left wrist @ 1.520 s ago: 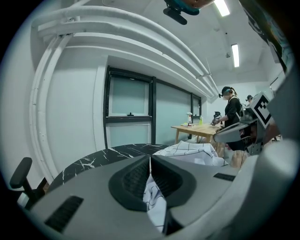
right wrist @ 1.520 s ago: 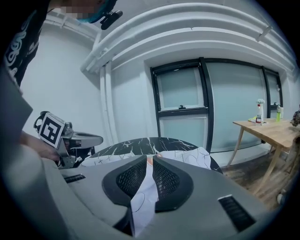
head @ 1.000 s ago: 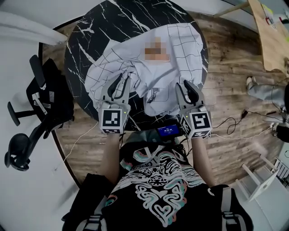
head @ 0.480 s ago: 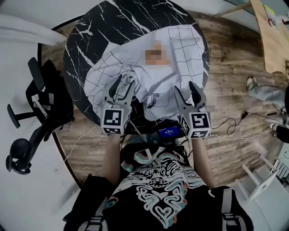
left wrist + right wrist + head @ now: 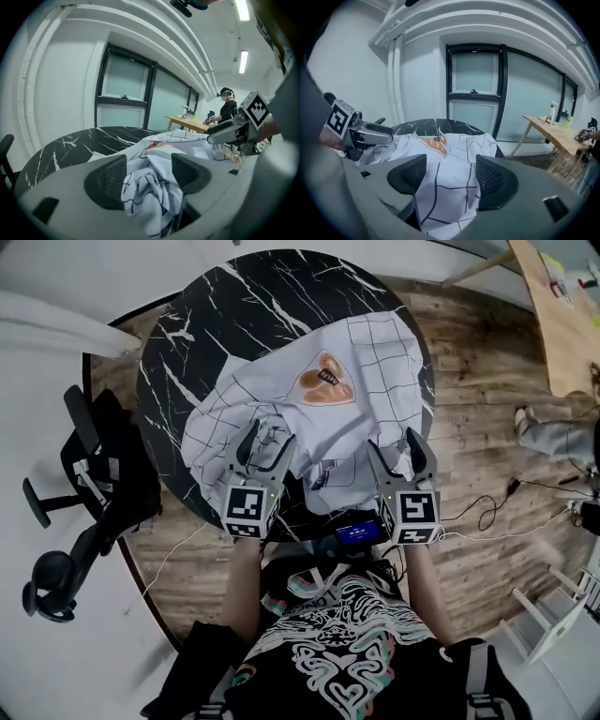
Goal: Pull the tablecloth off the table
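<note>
A white tablecloth with a thin dark grid and an orange triangular patch lies crumpled on the near half of the round black marble table. My left gripper is at the cloth's near-left folds. Its jaws are opening, and a loose bunch of tablecloth sits between the pads. My right gripper is at the near-right edge. Its jaws are opening too, with tablecloth draped between the pads, which stand clear of it.
A black office chair stands left of the table. A small device with a blue screen sits between my hands at the near edge. Cables run over the wooden floor at right. A wooden table and a person are farther off.
Both grippers' jaws have spread apart and slackened on the cloth. The hands have drawn slightly toward the table's near edge, and the bunched cloth has settled flatter.
</note>
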A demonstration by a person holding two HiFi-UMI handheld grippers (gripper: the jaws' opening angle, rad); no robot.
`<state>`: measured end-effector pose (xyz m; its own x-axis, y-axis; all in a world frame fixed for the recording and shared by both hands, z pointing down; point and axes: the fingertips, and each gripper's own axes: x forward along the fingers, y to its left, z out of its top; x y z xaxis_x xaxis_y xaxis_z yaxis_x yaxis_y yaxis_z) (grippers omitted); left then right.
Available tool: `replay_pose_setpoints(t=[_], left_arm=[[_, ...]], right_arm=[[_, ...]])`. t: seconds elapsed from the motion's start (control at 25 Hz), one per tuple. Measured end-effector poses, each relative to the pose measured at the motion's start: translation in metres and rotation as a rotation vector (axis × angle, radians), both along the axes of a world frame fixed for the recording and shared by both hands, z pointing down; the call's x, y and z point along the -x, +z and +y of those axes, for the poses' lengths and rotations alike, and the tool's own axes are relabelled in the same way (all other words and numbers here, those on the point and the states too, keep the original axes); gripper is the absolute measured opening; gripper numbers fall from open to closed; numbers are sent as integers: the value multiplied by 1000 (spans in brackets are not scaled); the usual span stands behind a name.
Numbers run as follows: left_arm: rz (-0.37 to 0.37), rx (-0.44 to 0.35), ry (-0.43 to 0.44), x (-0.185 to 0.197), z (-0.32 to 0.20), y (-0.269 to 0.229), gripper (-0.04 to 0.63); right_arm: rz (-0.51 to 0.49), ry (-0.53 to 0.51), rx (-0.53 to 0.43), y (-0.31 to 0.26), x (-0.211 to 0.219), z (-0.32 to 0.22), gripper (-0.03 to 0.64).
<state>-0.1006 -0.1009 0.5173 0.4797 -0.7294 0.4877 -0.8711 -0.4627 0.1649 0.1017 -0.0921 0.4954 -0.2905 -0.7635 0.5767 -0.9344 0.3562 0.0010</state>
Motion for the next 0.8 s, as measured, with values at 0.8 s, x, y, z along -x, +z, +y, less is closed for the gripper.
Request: replay_pose_setpoints(t=[0.8], left_arm=[[-23, 118, 75, -23, 0, 35, 426]], right_arm=[[-19, 70, 122, 38, -17, -10, 376]])
